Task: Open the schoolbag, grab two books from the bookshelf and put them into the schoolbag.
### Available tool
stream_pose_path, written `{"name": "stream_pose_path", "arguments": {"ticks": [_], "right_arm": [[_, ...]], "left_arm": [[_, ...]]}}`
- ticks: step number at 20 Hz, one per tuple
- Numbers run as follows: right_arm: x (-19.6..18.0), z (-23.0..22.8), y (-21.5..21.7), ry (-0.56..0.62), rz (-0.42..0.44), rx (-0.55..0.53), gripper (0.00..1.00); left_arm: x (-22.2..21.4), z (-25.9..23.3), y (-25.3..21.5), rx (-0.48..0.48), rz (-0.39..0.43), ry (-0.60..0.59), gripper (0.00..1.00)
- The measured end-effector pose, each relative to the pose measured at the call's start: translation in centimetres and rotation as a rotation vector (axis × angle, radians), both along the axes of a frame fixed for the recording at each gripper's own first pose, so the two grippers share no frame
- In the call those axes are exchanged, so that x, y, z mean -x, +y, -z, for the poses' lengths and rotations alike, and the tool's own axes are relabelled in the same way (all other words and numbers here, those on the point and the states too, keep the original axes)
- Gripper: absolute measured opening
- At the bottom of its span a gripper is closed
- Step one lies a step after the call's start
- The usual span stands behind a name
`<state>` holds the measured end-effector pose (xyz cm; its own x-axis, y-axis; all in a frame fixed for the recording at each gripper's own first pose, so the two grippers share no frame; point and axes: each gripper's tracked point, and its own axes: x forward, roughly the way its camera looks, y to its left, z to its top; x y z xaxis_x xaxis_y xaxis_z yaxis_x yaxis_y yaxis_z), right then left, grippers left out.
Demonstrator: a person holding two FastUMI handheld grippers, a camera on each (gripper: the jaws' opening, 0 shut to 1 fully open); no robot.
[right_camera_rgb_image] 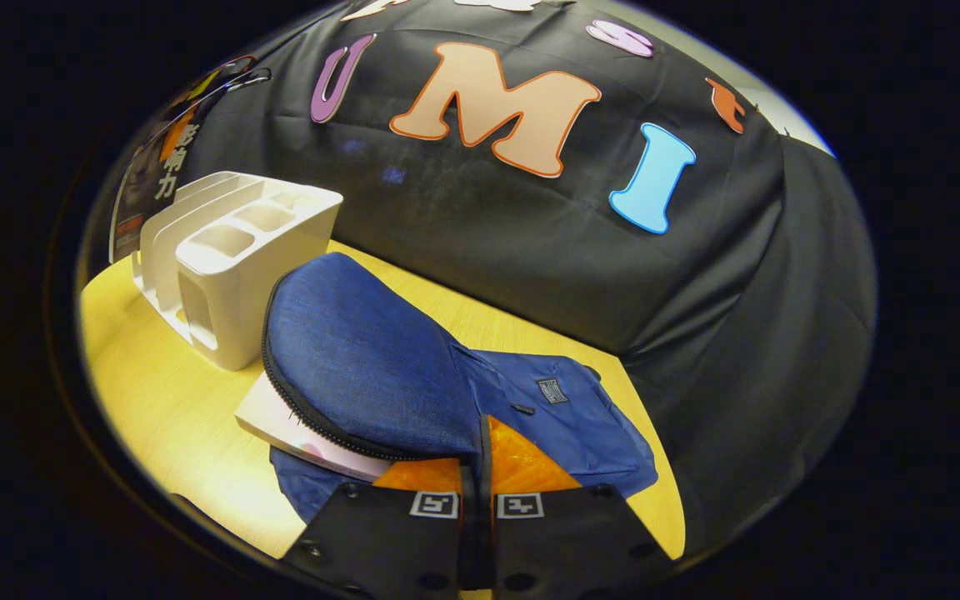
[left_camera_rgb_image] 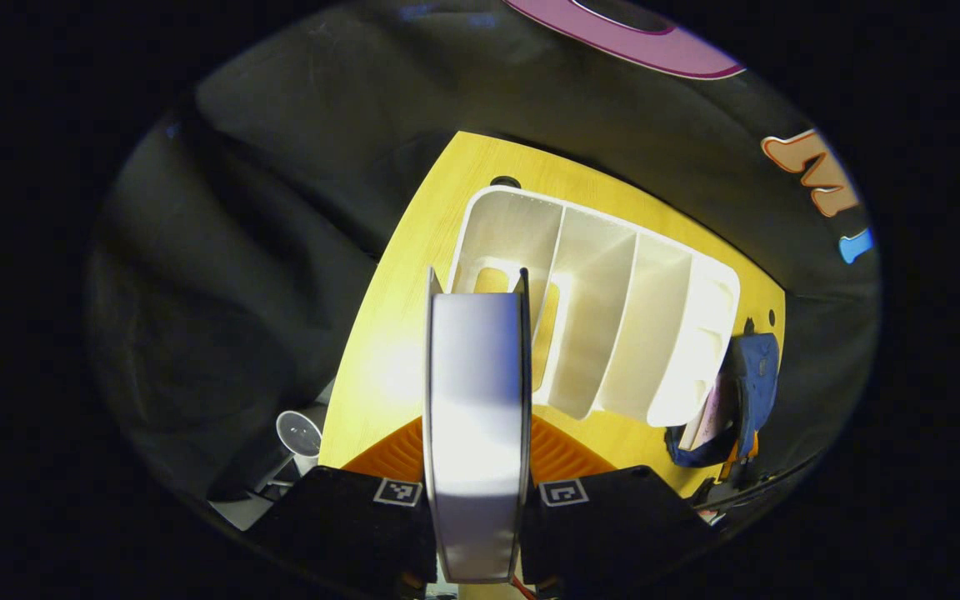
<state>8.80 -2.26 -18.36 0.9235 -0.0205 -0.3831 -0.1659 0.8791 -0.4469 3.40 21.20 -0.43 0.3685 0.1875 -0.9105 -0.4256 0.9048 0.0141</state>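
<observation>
My left gripper (left_camera_rgb_image: pixel 477 287) is shut on a book (left_camera_rgb_image: pixel 476 400), seen edge-on, held in the air above the left end of the white bookshelf (left_camera_rgb_image: pixel 613 308). The shelf's slots look empty. Right of the shelf, the blue schoolbag (left_camera_rgb_image: pixel 751 383) lies on the yellow table (left_camera_rgb_image: pixel 388 367). My right gripper (right_camera_rgb_image: pixel 482 442) is shut on the schoolbag's zippered flap (right_camera_rgb_image: pixel 363 358) and holds it lifted. Under the flap a pale book (right_camera_rgb_image: pixel 280 417) lies partly inside the bag. The bookshelf (right_camera_rgb_image: pixel 230 250) stands just beyond, and a dark-covered book (right_camera_rgb_image: pixel 142 192) hangs in the air behind it.
The black cloth wall closes the table's far side and right side. A round cable hole (left_camera_rgb_image: pixel 504 182) sits in the table behind the shelf. Off the table's left edge stands a white round object (left_camera_rgb_image: pixel 298 433). Bare tabletop (right_camera_rgb_image: pixel 163 400) lies left of the bag.
</observation>
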Motion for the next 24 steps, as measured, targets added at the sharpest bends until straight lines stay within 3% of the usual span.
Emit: {"name": "stream_pose_path", "arguments": {"ticks": [8,15,19,24], "right_arm": [[0.2,0.0,-0.2,0.007,-0.019,-0.008,0.05],[0.2,0.0,-0.2,0.008,-0.026,-0.017,0.05],[0.2,-0.1,-0.4,0.011,-0.012,-0.057,0.05],[0.1,-0.5,-0.6,0.009,-0.009,-0.076,0.05]], "left_arm": [[6.3,-4.4,-4.2,0.033,0.003,-0.082,0.36],[9.5,-4.9,-13.0,0.160,0.111,-0.164,0.37],[10.3,-3.7,-18.4,0.268,0.177,-0.192,0.36],[7.1,-2.1,-24.8,0.499,0.227,-0.312,0.36]]}}
